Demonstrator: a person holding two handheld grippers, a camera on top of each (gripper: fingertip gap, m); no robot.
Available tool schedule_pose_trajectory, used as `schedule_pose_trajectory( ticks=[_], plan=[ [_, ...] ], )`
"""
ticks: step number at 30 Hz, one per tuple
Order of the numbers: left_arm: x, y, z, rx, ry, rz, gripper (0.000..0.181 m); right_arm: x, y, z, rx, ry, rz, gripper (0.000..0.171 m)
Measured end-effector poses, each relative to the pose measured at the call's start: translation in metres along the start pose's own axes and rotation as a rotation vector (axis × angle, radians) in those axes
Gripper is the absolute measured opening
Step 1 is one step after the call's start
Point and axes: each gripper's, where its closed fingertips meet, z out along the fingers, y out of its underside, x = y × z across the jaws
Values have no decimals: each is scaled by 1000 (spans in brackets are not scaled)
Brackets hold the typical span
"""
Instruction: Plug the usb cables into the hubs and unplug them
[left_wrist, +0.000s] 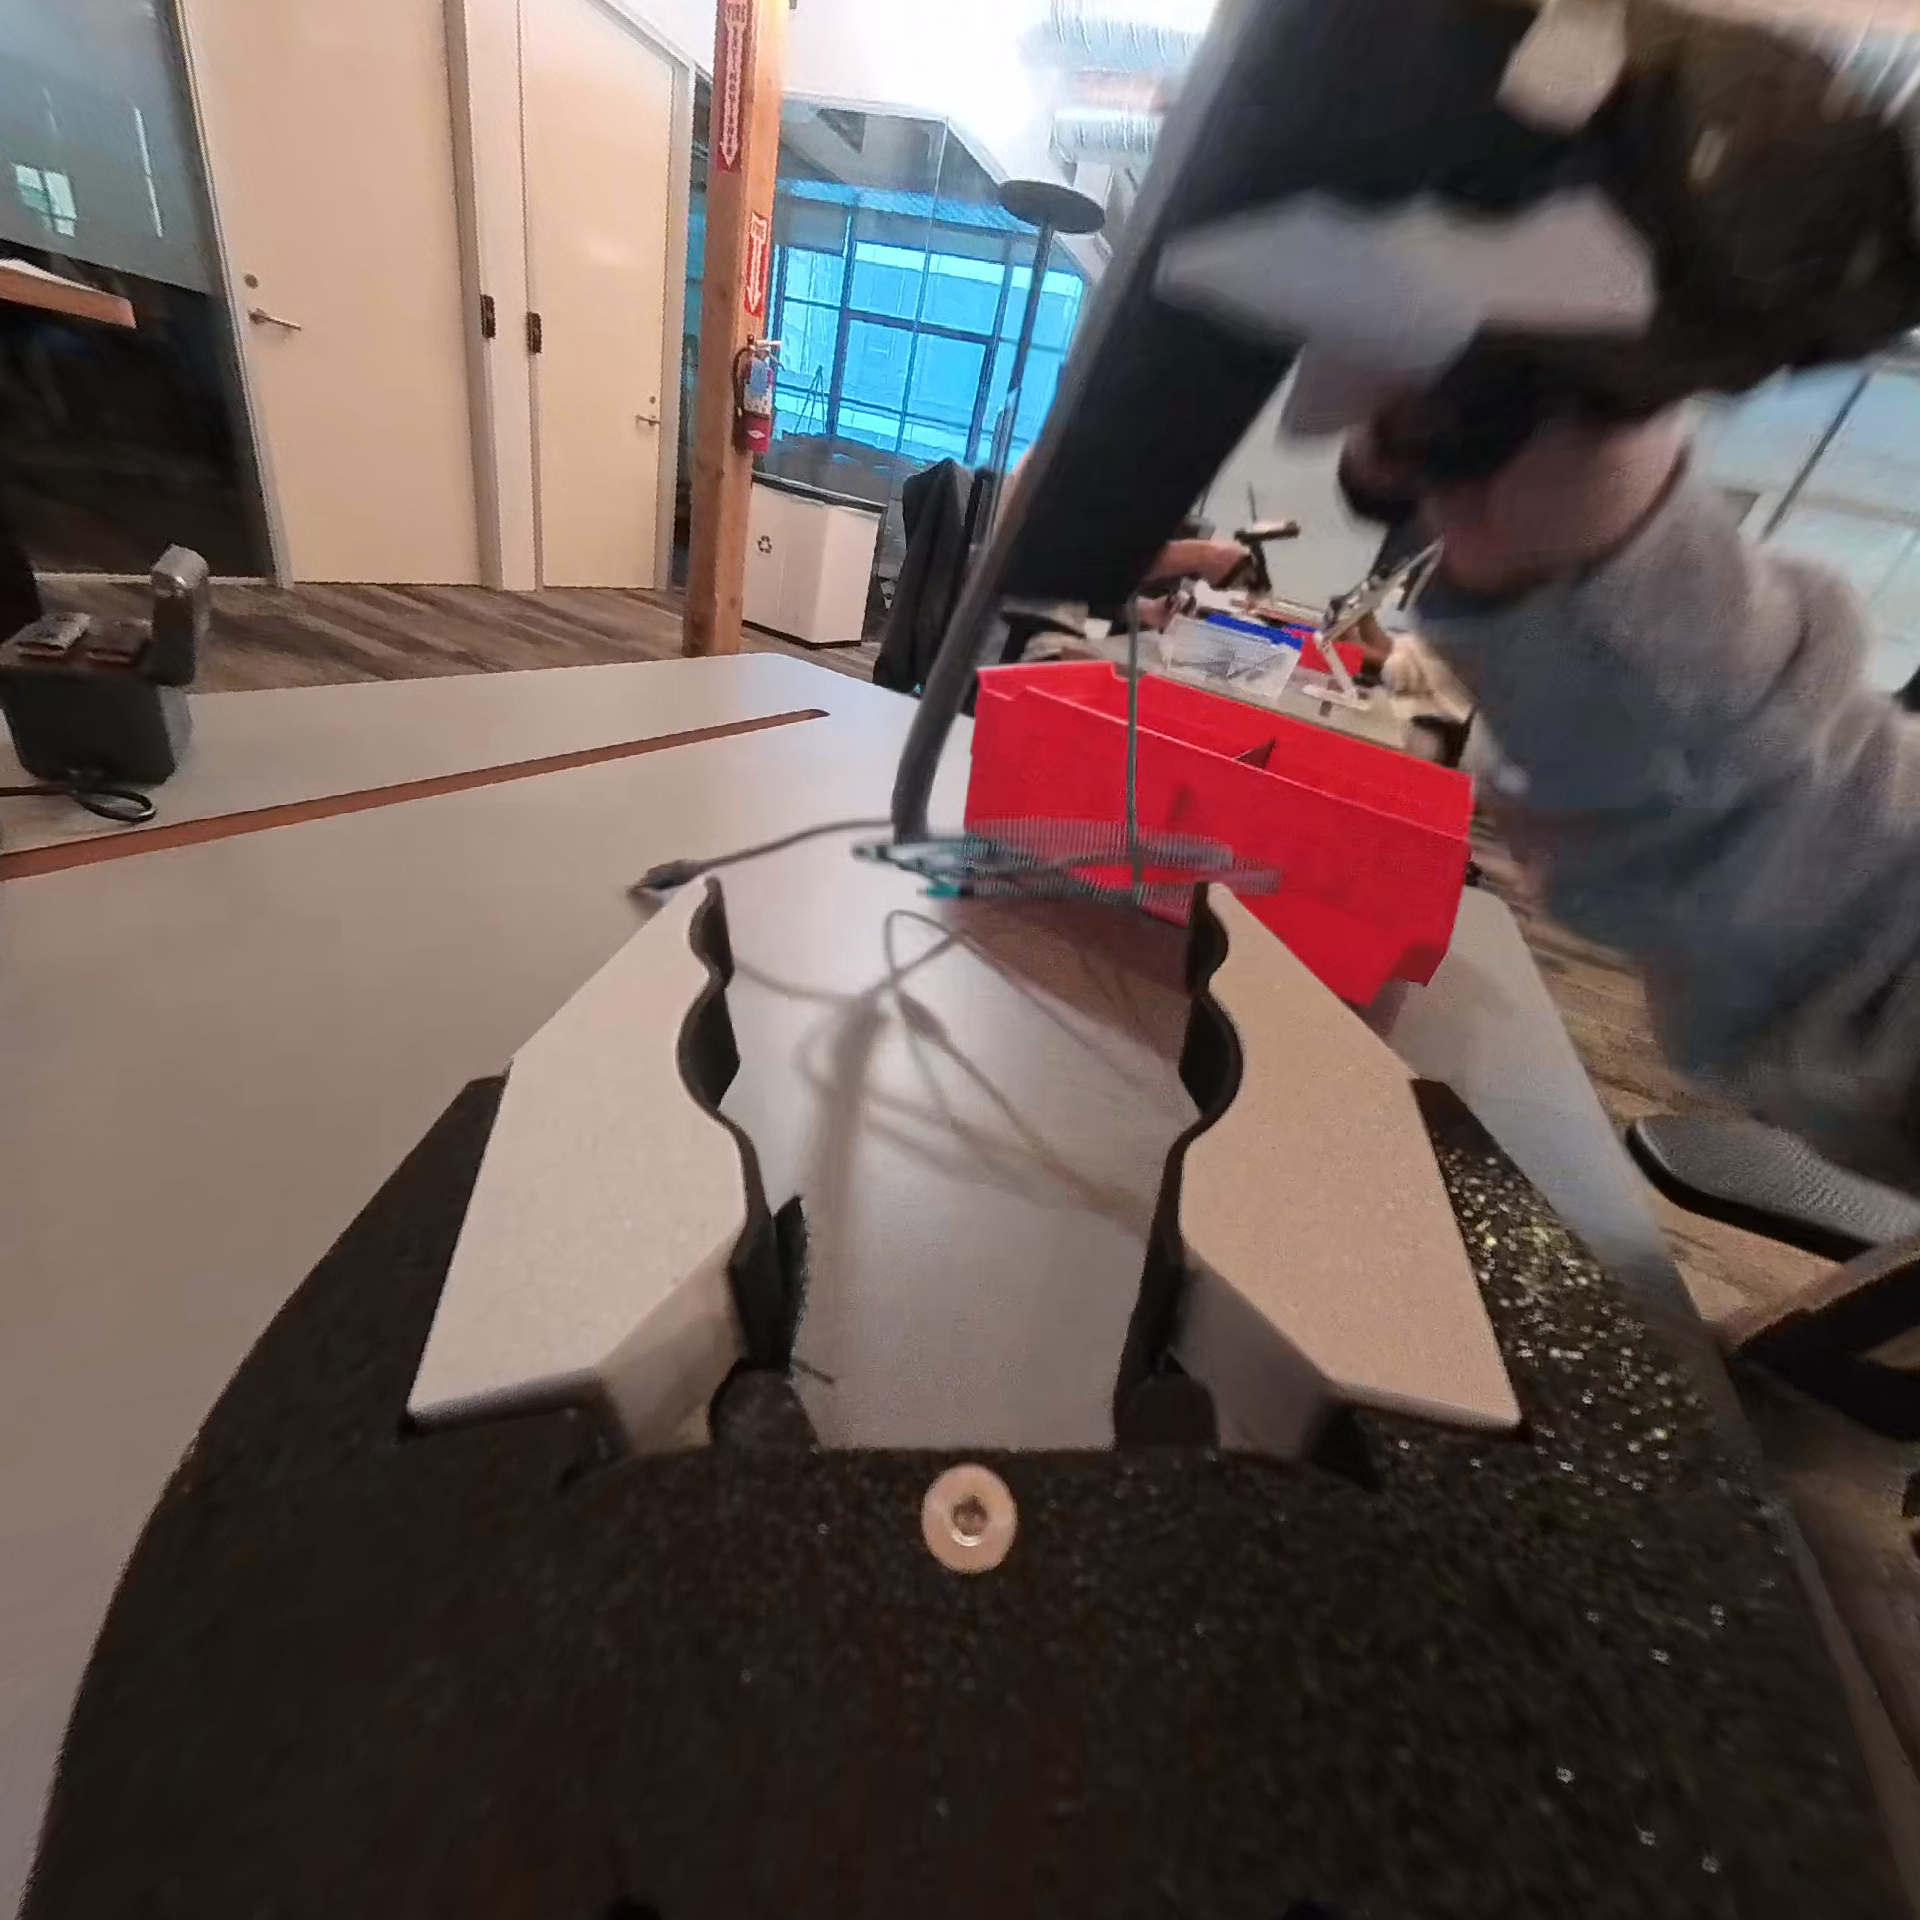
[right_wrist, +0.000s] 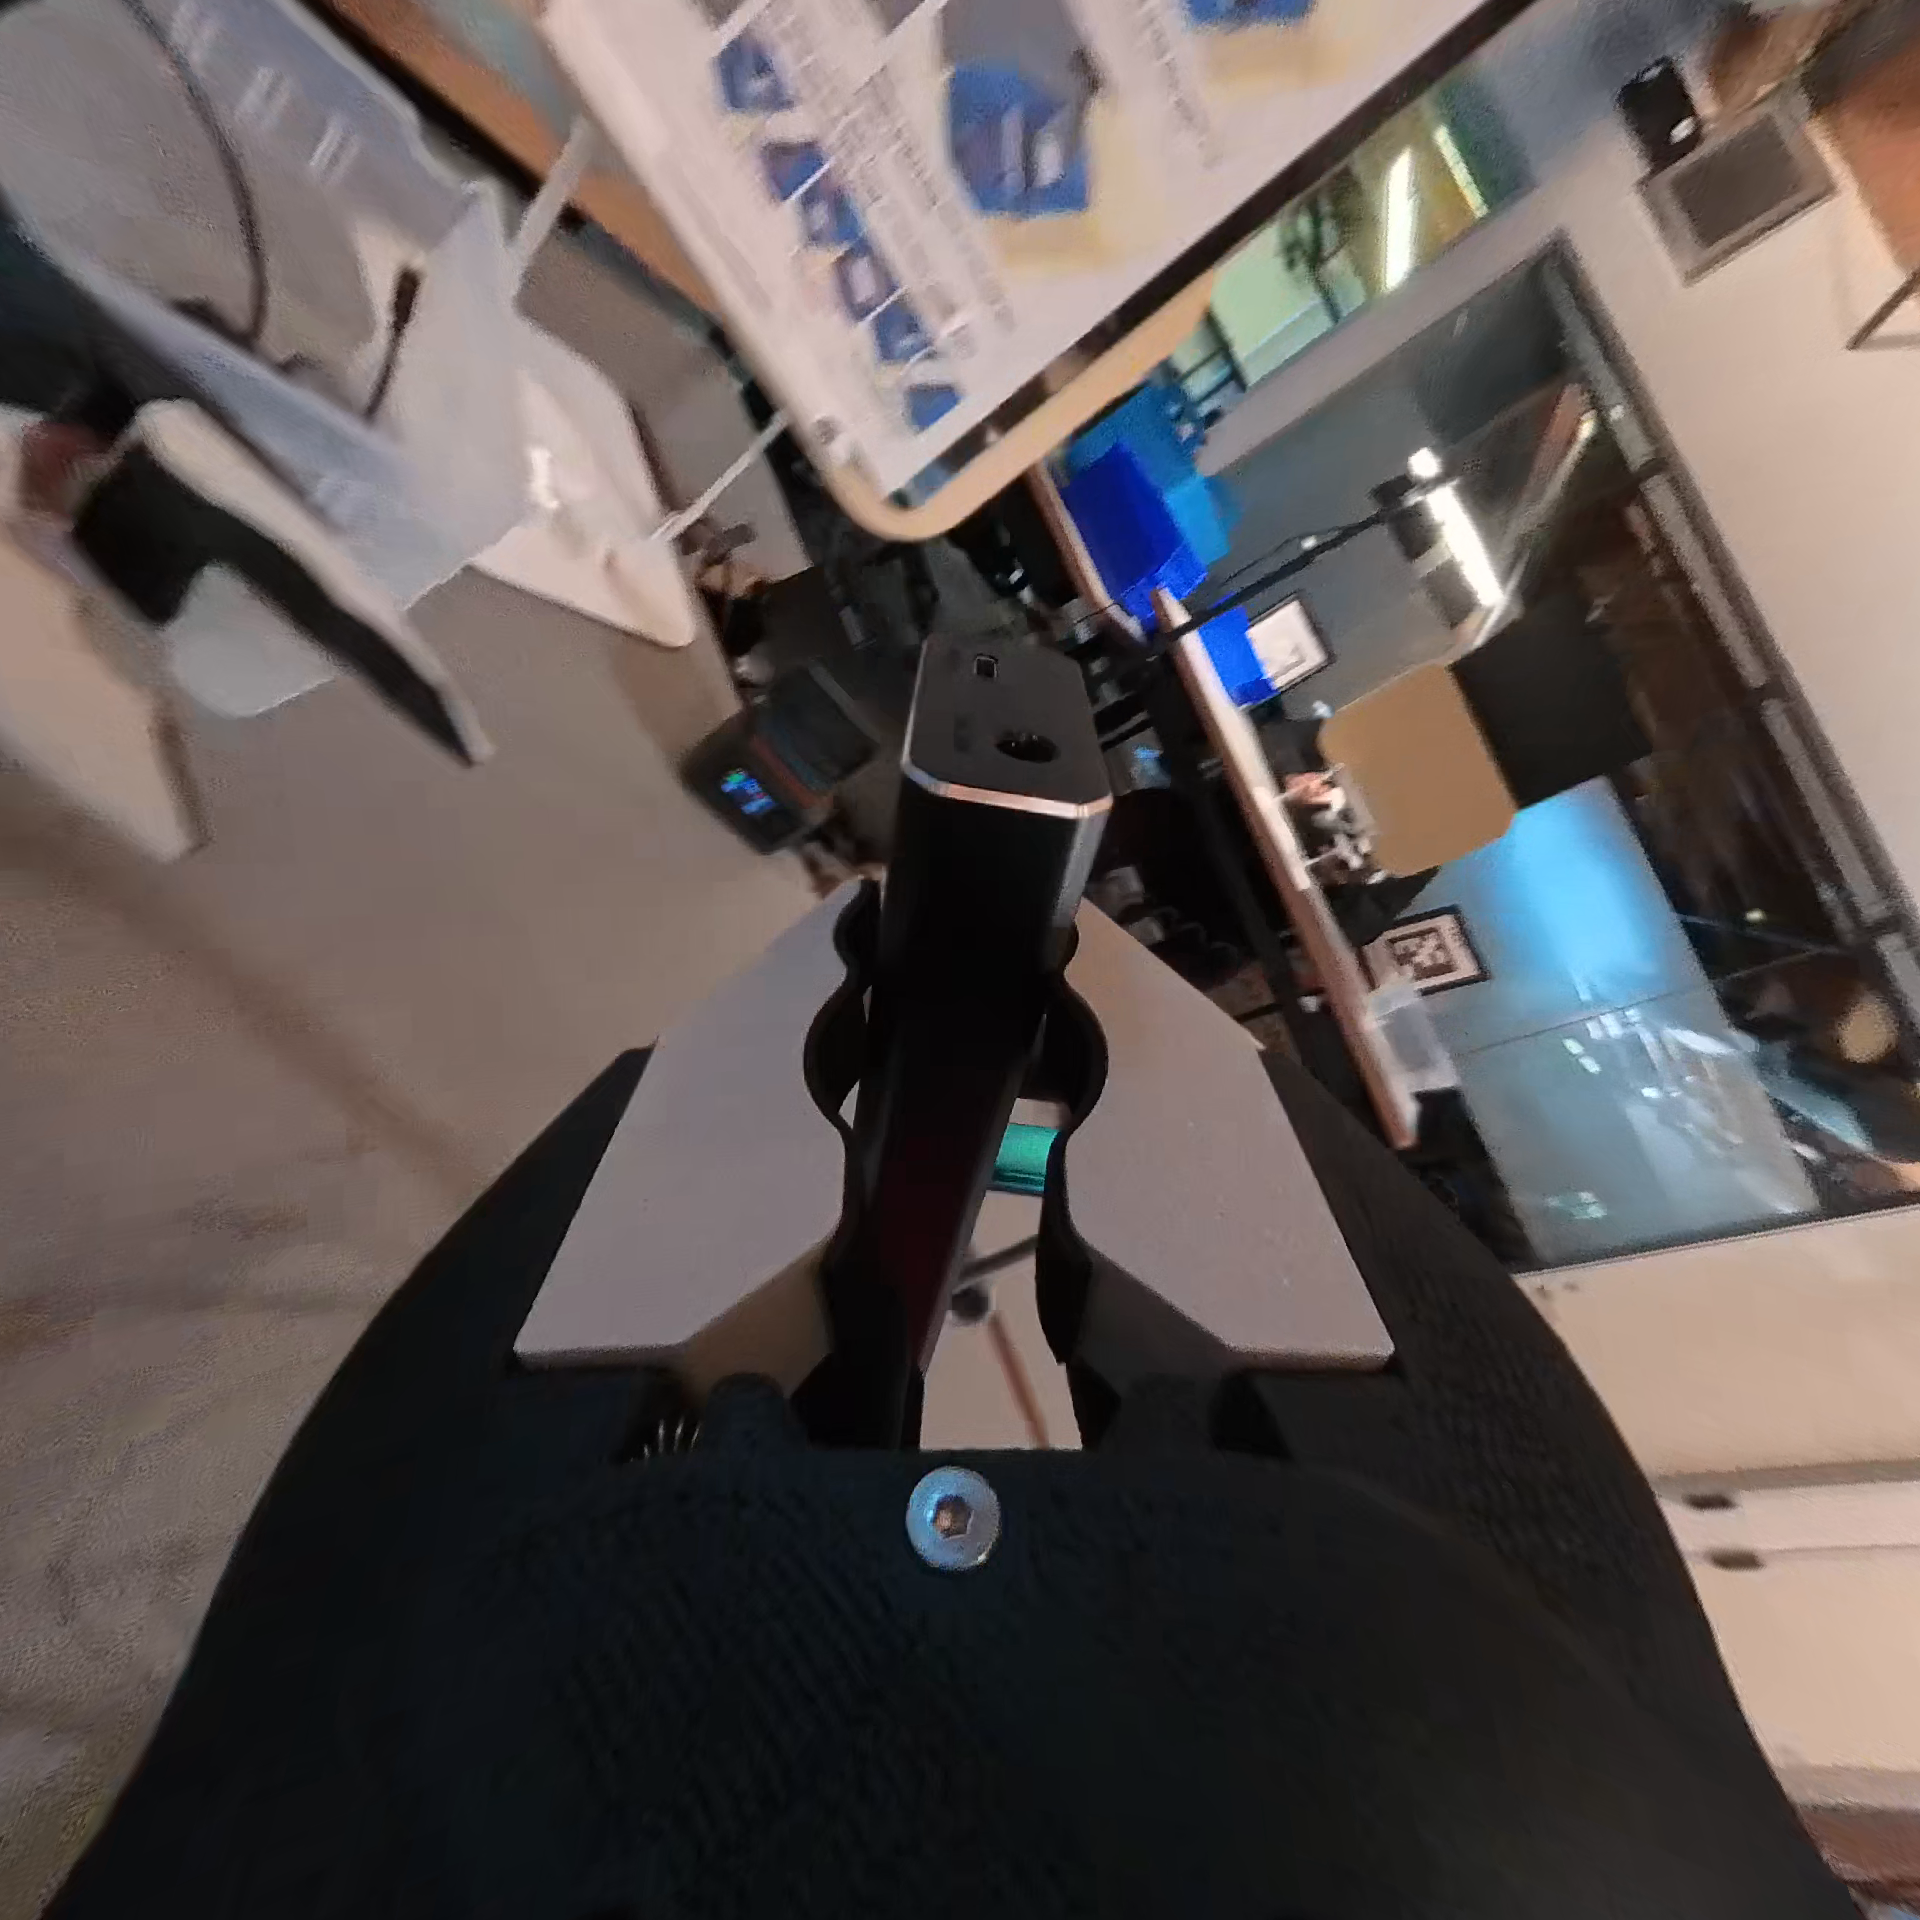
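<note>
Cream doors (left_wrist: 343, 312), wooden post (left_wrist: 732, 343) (red-signed), blue-lit windows (left_wrist: 914, 343).

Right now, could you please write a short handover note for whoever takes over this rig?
Left claw: open, empty, low over the grey table.
Right claw: shut on the black hub, lifted off the table and tilted.
Cables: loose heap on the table in front of the red bin; one grey cable end lies nearest the left claw.
Done: hub picked up.
Left: grasp a cable end, plug it into the hub, then unplug. Whether any port is already occupied can't be told.
</note>
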Motion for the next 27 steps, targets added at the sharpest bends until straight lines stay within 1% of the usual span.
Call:
schedule_pose_trajectory(
  ticks=[3,6,10,13,16,19,24,27],
  plan=[
    [-1,8,2,-27,0,0,86,65,-25,-16,15,56,-84,29],
    [-2,18,6,-62,1,-8,87,125,-43,-28,-11,102,-171,29],
    [2,27,10,-101,17,-3,87,199,-49,-47,-119,179,-325,29],
    [4,29,11,-111,23,7,86,238,-45,-67,-175,189,-355,28],
    [5,31,11,-116,29,-1,85,257,-32,-89,-183,153,-301,28],
    [5,33,12,-123,35,-13,85,260,-6,-106,-177,112,-221,29],
    [7,35,13,-131,48,-20,84,240,53,-120,-163,40,-95,29],
    [8,36,14,-139,55,-20,84,229,78,-125,-163,28,-39,29]
  ],
)
